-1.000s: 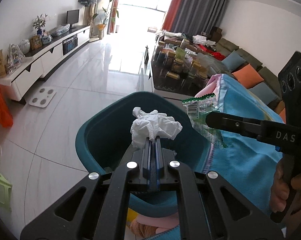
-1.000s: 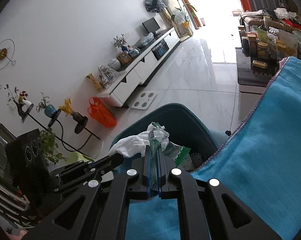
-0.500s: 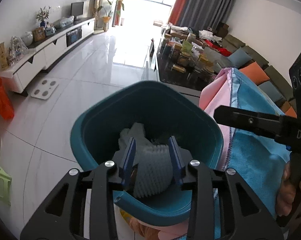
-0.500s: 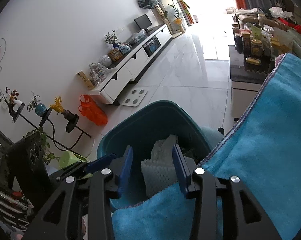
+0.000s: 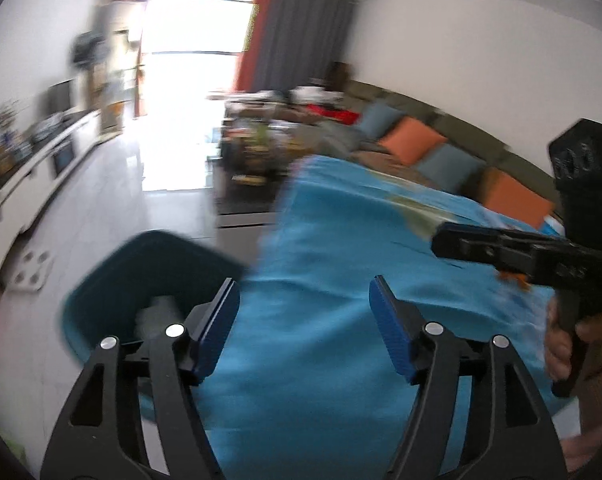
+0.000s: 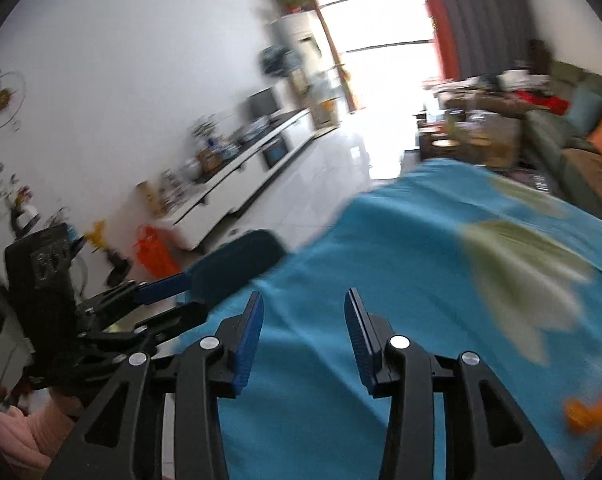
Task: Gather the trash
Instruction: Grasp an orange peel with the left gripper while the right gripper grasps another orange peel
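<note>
My left gripper (image 5: 303, 312) hangs over the near edge of the blue cloth (image 5: 361, 260). Its jaws are opening and nothing is between them. The teal bin (image 5: 141, 264) stands on the floor just left of it, with white crumpled trash (image 5: 157, 312) inside. My right gripper (image 6: 305, 320) is open and empty above the cloth. Blurred pale green wrappers (image 6: 521, 260) lie on the cloth to its right, and an orange scrap (image 6: 589, 412) lies at the lower right. In the left wrist view the right gripper (image 5: 501, 248) shows at the right, held by a hand (image 5: 561, 344).
The bin (image 6: 237, 264) sits at the cloth's left edge in the right wrist view, with the left gripper (image 6: 161, 300) in front of it. A cluttered low table (image 5: 257, 148) and a sofa with orange and blue cushions (image 5: 413, 144) lie beyond. A white TV cabinet (image 6: 237, 176) lines the left wall.
Both grippers let go of their trash over the bin, opened, and swung right over the blue cloth. The tissue and the wrapper are no longer in the jaws.
</note>
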The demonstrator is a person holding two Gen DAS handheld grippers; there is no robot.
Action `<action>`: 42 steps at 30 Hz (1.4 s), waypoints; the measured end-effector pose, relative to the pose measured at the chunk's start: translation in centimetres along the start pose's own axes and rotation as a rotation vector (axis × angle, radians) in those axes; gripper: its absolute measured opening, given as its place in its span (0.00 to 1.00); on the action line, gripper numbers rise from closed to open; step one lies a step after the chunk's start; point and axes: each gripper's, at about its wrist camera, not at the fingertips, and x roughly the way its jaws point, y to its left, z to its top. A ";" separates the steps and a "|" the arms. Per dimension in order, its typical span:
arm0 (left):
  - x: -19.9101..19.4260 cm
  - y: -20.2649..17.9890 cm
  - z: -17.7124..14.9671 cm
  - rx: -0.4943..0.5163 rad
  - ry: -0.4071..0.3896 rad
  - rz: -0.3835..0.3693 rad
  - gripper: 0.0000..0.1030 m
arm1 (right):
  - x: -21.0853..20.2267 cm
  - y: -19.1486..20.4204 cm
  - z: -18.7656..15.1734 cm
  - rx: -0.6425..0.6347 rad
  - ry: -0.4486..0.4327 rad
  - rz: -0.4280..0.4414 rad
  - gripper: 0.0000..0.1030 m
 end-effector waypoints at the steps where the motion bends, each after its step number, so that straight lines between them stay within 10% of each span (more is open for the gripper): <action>1: 0.5 -1.4 0.1 0.022 0.007 -0.035 0.66 | -1.7 -1.5 -0.8 0.029 -0.019 -0.050 0.39; 15: 9.0 -17.6 0.7 0.245 0.158 -0.312 0.65 | -11.7 -13.9 -8.3 0.316 -0.088 -0.387 0.39; 33: 18.6 -22.8 2.0 0.220 0.383 -0.383 0.48 | -10.5 -17.0 -9.5 0.385 -0.027 -0.365 0.41; 42: 19.5 -23.9 1.8 0.225 0.392 -0.410 0.29 | -11.1 -17.8 -9.9 0.438 -0.054 -0.325 0.24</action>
